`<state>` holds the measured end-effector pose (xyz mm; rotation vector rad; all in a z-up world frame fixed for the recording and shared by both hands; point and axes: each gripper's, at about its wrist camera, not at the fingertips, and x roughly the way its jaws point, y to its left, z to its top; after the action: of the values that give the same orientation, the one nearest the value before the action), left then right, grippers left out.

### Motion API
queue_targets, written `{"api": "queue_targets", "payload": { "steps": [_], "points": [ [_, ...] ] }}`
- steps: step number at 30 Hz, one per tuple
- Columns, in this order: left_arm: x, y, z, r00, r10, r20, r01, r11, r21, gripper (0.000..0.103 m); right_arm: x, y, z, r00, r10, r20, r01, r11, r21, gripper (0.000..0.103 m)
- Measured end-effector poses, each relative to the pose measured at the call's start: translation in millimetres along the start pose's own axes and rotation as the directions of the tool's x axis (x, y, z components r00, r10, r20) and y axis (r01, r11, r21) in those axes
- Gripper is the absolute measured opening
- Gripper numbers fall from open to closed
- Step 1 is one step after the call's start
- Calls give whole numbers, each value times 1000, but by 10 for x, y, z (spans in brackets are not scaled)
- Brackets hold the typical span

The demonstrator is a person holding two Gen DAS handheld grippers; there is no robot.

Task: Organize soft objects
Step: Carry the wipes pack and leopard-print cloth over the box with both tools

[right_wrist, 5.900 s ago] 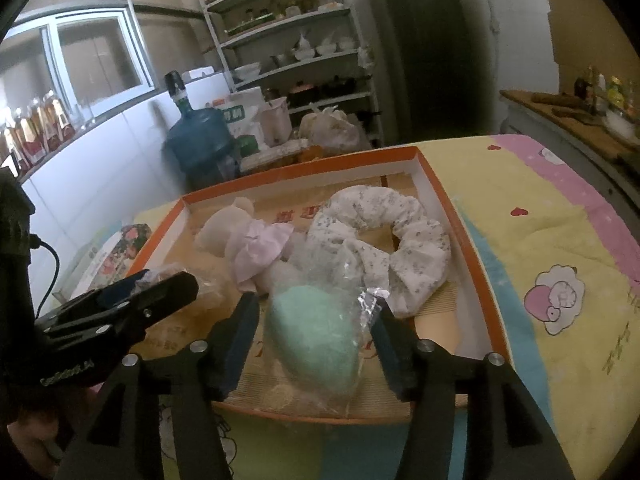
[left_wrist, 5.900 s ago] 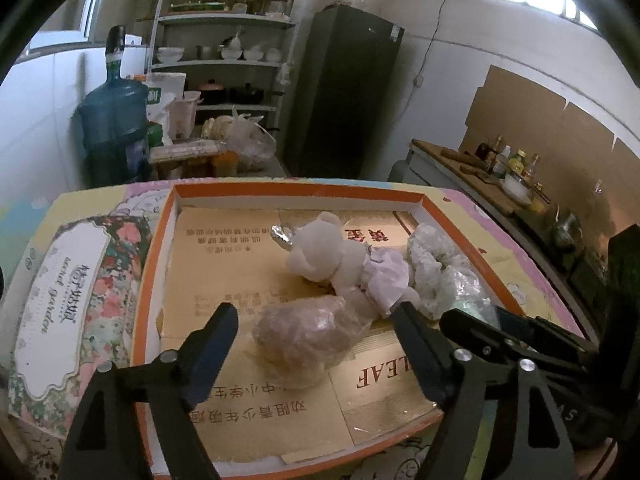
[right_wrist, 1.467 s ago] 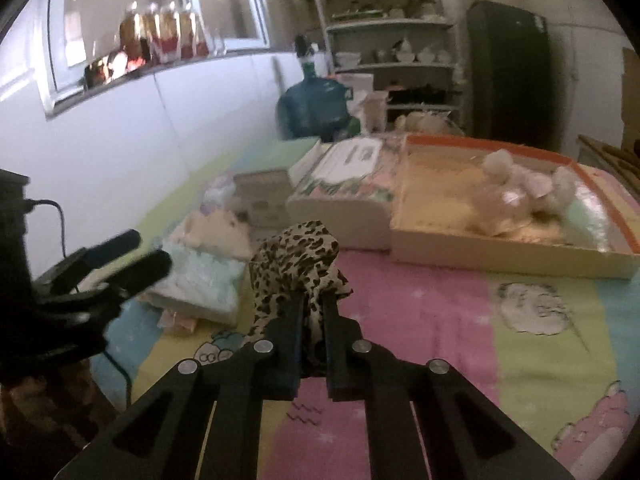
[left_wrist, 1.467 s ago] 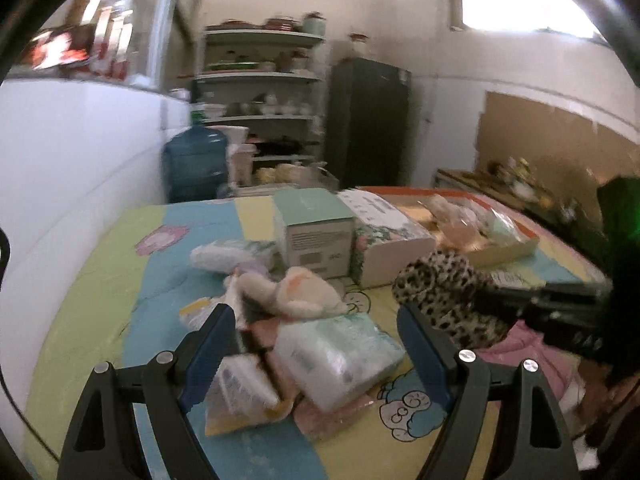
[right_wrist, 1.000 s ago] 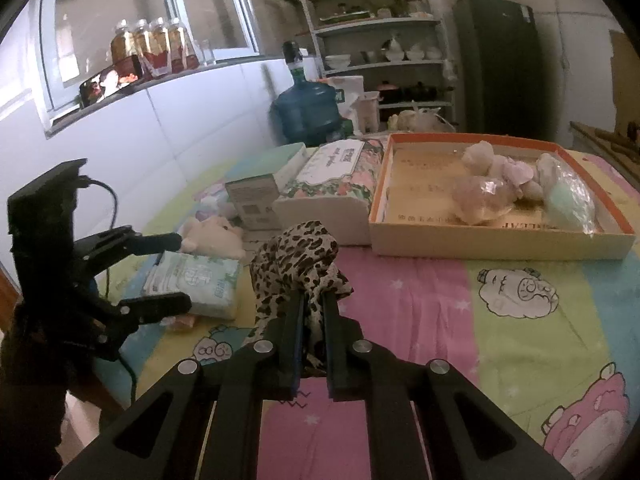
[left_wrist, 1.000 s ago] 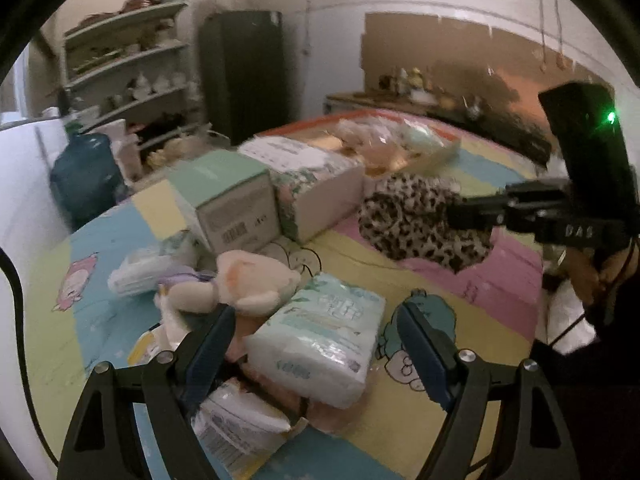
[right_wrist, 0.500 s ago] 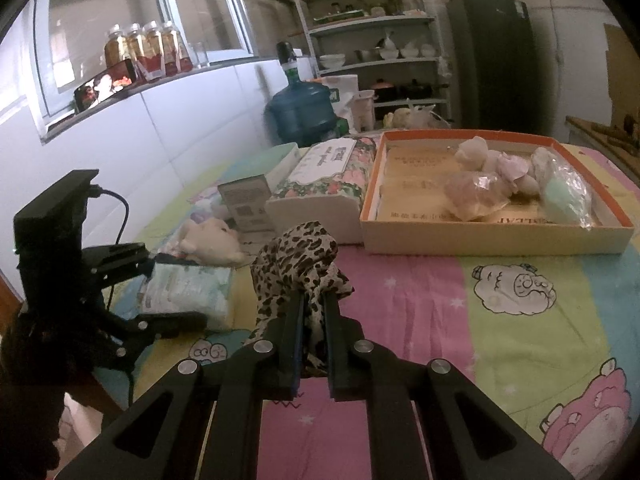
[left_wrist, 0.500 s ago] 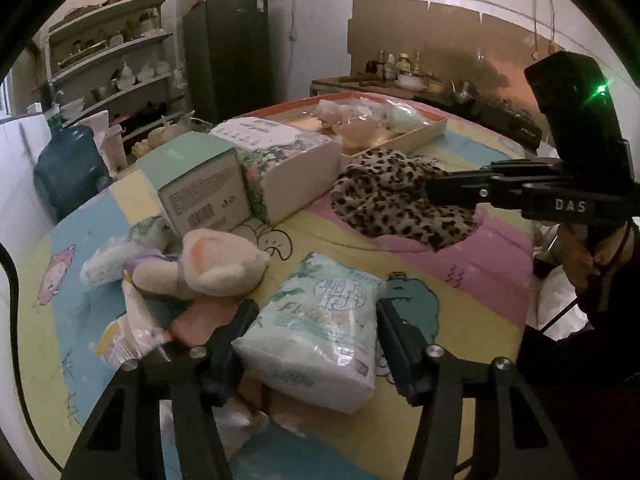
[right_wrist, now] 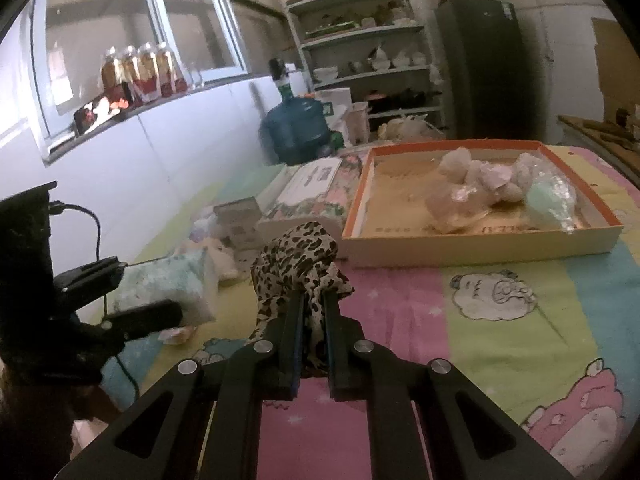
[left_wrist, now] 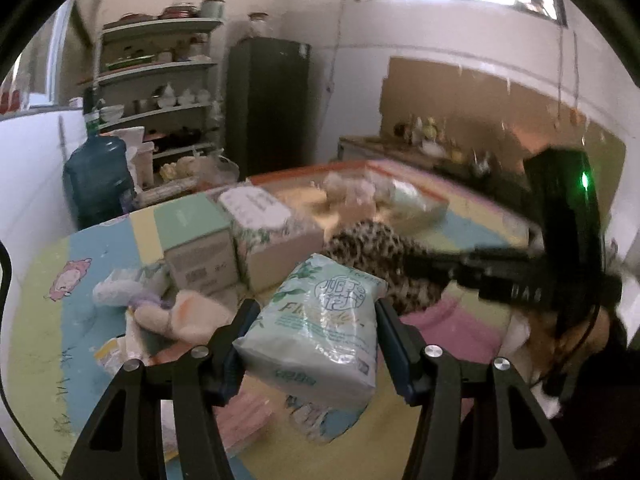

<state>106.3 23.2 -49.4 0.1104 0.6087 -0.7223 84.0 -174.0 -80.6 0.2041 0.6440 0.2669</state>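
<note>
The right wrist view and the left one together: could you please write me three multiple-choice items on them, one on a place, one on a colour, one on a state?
1. Where is the pale green bagged toy?
A. in the orange-rimmed tray
B. on the shelf
C. on the floor

2. What colour is the water jug?
A. red
B. blue-green
C. white

3. What is the left hand-held gripper doing?
A. hanging open
B. gripping the tissue pack
C. gripping a box

Key: 1 A, it lies at the tray's right end; 2 B, its body is blue-green; 3 B, both pads press the pack's sides.

My left tool grips a glossy, crinkled plastic tissue pack. My right tool, matt black, pinches soft leopard-print cloth.
</note>
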Motion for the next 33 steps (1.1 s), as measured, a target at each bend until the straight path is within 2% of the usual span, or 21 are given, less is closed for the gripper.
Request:
{"api": "queue_targets", "payload": {
  "steps": [17,26,33],
  "points": [
    [330,-452,561,996,39,78,-32,995,-95,59,-390,-470,311,990,-82,115,77,996,47,10],
    [596,-518,873,990,118,81,-103,981,-166,59,-535,-725,535,979,-126,162,121,992,41,10],
    [808,-525,994,982,174,69,-157,967,-199,59,-589,-892,658,972,-149,180,145,989,37,10]
  ]
}}
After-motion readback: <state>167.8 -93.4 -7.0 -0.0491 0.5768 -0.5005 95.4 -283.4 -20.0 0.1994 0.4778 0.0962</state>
